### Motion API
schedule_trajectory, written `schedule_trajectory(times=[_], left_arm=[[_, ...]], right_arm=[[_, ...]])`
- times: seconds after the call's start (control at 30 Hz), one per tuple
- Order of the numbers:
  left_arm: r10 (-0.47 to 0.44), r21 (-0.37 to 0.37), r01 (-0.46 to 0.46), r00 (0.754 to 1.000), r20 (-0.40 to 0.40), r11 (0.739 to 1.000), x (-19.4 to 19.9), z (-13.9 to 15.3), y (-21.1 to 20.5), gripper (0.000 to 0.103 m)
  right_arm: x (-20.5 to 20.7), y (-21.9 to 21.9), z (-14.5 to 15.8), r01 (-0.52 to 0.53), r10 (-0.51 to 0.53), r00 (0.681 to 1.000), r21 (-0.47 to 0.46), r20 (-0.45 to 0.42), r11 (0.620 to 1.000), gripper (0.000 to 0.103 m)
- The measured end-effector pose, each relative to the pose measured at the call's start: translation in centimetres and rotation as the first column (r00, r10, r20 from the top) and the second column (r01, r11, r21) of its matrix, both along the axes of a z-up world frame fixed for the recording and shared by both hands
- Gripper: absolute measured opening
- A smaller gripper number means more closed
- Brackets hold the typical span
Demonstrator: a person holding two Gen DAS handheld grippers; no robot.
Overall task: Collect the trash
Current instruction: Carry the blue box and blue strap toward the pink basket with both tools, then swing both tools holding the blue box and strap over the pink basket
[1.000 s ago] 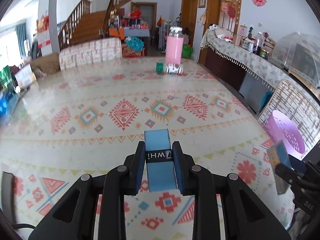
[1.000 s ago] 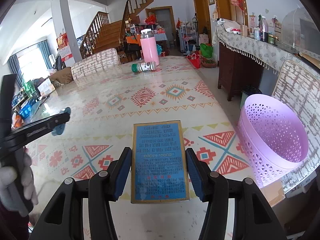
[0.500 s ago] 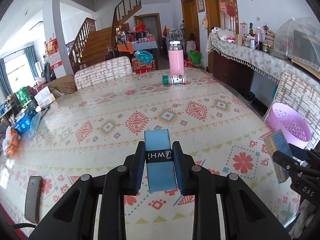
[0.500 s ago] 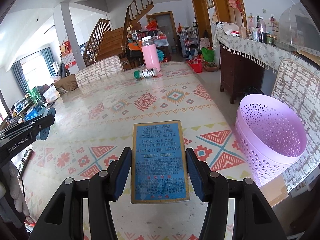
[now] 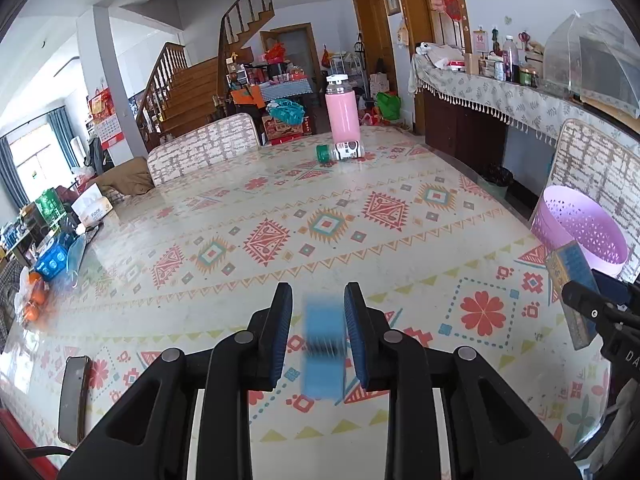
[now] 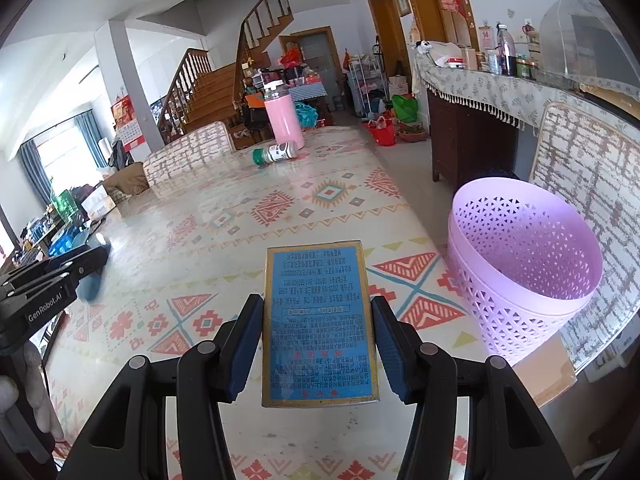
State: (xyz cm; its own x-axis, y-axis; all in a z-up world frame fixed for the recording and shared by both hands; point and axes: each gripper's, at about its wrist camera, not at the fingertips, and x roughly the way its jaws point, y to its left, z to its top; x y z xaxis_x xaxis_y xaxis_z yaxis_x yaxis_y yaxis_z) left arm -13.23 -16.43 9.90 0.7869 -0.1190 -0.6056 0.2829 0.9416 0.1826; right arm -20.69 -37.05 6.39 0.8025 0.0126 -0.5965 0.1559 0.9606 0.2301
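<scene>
My left gripper [image 5: 318, 300] is open above the patterned table [image 5: 280, 216]. A small blue box [image 5: 324, 348] sits blurred in the gap between its fingers, free of both pads. My right gripper [image 6: 318, 312] is shut on a flat blue and gold box [image 6: 320, 320], held above the table's right part; this box also shows at the right edge of the left wrist view [image 5: 570, 280]. A purple perforated basket [image 6: 524, 256] stands off the table's right edge, to the right of my right gripper. A small green-capped bottle [image 5: 340, 151] lies on its side at the far end.
A pink flask [image 5: 341, 112] stands behind the lying bottle. A dark phone [image 5: 74, 396] lies at the near left. A blue pack, a tissue box [image 5: 93, 210] and oranges sit along the left edge. Chairs stand at the far side and behind the basket.
My left gripper has opened and let go of the small blue box, which now blurs downward between the fingers. My right gripper still holds its box and has moved nearer the basket.
</scene>
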Motion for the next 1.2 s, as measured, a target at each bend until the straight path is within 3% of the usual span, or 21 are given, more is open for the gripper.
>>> schedule_trajectory(times=[0.3,0.4,0.43,0.5,0.57,0.77,0.97,1.2], left_arm=[[-0.010,0.015,0.010,1.000,-0.018,1.000,0.1,-0.7,-0.5,0.026],[-0.008,-0.010,0.008,0.999,-0.048,1.000,0.7,-0.9,0.2,0.026],[-0.008,-0.027,0.007,0.998,-0.064,1.000,1.1,-1.1,0.5,0.028],[0.004,-0.072,-0.012,0.993,-0.114,0.997,2.1,-1.5,1.9,0.045],[0.015,-0.115,-0.033,0.989,-0.149,0.993,3.0,-2.1,3.5,0.055],[0.021,-0.179,-0.069,0.965,-0.260,0.981,5.0,-4.6,6.6,0.056],[-0.075,-0.136,0.033,0.946,-0.316,0.990,4.9,-7.3,4.1,0.056],[-0.071,-0.078,0.048,0.939,-0.338,0.996,5.5,-9.0,2.3,0.057]], right_arm=[[-0.3,-0.7,-0.6,0.011,-0.010,1.000,0.015,-0.008,1.000,0.059],[-0.3,-0.9,-0.8,0.010,-0.010,1.000,0.016,-0.016,1.000,0.059],[-0.3,-0.9,-1.0,0.010,-0.009,1.000,0.017,-0.022,1.000,0.059],[-0.2,-1.0,-1.3,0.010,-0.009,0.999,0.023,-0.033,1.000,0.059],[-0.2,-1.1,-1.6,0.011,-0.009,0.999,0.033,-0.044,0.999,0.059],[0.1,-1.0,-3.0,-0.005,0.009,0.997,0.064,-0.070,0.998,0.059],[1.4,0.4,-4.5,-0.050,0.057,0.991,0.063,-0.119,0.997,0.059],[2.0,1.2,-5.3,-0.063,0.068,0.986,0.039,-0.151,0.997,0.060]])
